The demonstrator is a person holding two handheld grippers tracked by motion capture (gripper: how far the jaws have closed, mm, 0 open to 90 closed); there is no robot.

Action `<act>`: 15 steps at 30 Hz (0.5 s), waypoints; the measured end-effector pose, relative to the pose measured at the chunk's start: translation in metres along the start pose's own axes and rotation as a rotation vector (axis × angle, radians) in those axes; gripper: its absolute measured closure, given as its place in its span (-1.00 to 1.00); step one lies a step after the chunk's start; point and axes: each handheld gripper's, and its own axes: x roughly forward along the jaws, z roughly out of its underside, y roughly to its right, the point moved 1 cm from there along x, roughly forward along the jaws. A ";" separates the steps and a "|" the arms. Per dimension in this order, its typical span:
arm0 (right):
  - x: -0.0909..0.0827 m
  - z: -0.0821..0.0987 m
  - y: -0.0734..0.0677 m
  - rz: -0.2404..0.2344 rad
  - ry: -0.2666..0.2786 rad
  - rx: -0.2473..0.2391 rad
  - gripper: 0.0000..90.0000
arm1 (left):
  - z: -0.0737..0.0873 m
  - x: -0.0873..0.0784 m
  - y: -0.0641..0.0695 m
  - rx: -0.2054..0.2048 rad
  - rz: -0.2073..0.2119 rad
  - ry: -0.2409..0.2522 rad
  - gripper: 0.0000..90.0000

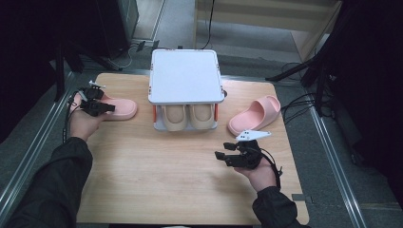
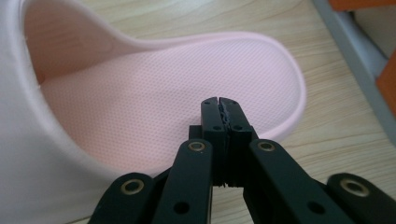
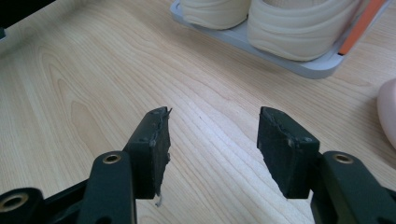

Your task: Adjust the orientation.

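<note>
At the tabletop's left edge: left claw (image 1: 105, 108) clenched, jaws pressed together with nothing between, over the heel end of the pink foam slipper (image 2: 154, 102).
Slipper's place: flat on the light wooden tabletop (image 1: 166, 166), left of the white two-tier shoe rack (image 1: 185, 76).
Right claw (image 3: 212, 140): released, empty, above bare wood.
Rack's lower tier: pair of beige slippers (image 1: 188, 116).
</note>
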 end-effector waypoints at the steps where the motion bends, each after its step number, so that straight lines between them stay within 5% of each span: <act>1: -0.001 0.000 0.000 0.002 -0.003 0.003 -0.01 | 0.001 0.001 -0.002 -0.004 -0.003 -0.005 0.99; 4: -0.002 0.002 0.000 0.008 -0.004 0.008 -0.02 | 0.005 0.001 -0.007 -0.047 0.014 0.019 0.99; 15: -0.003 0.004 0.001 0.018 -0.013 0.009 -0.03 | 0.019 -0.008 -0.013 -0.032 0.017 0.010 0.99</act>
